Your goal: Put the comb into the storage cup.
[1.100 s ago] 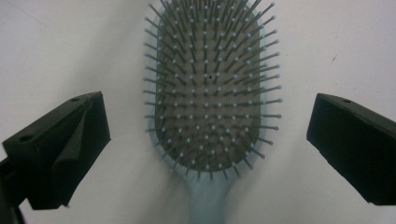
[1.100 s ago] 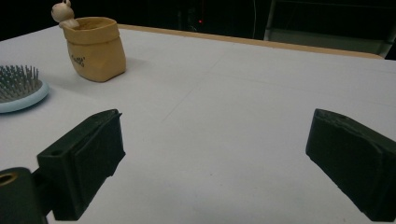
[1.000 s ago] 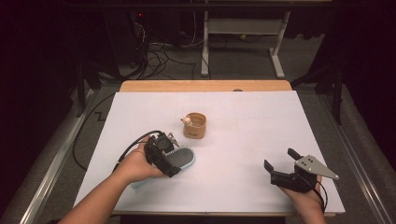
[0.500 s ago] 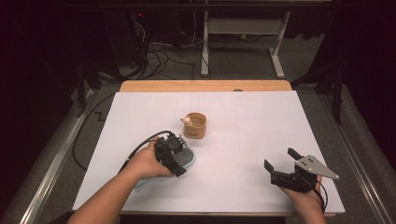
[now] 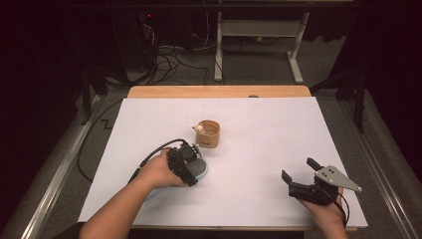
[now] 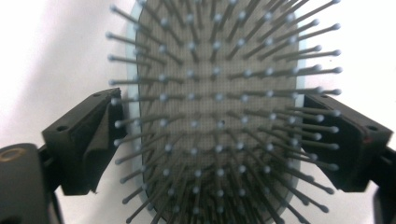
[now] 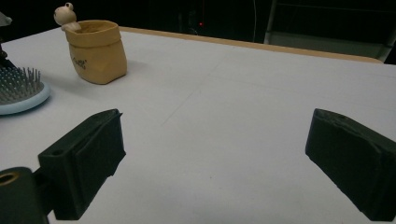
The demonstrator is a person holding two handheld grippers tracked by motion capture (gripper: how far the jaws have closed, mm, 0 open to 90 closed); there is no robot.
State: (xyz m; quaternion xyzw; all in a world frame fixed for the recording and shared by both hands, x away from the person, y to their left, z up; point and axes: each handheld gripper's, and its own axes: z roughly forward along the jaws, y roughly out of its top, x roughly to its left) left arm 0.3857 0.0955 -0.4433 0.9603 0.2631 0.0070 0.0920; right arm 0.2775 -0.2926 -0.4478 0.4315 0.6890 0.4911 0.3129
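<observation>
Small dark script on tan pot (image 7: 96,51); too blurred to read.

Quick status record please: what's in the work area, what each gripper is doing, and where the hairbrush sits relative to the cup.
surface: white table
hairbrush: flat, bristles up, light blue rim
left gripper: jaws astride the brush head, just closing, contact not certain
right gripper: open, nothing between jaws
tan cup: upright, small figure on rim, just beyond the brush, apart from it

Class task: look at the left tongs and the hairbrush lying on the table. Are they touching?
Cannot tell. In the left gripper view the left tongs, which have just been closing, straddle the hairbrush, but bristles hide where the pads meet its blue rim.
</observation>
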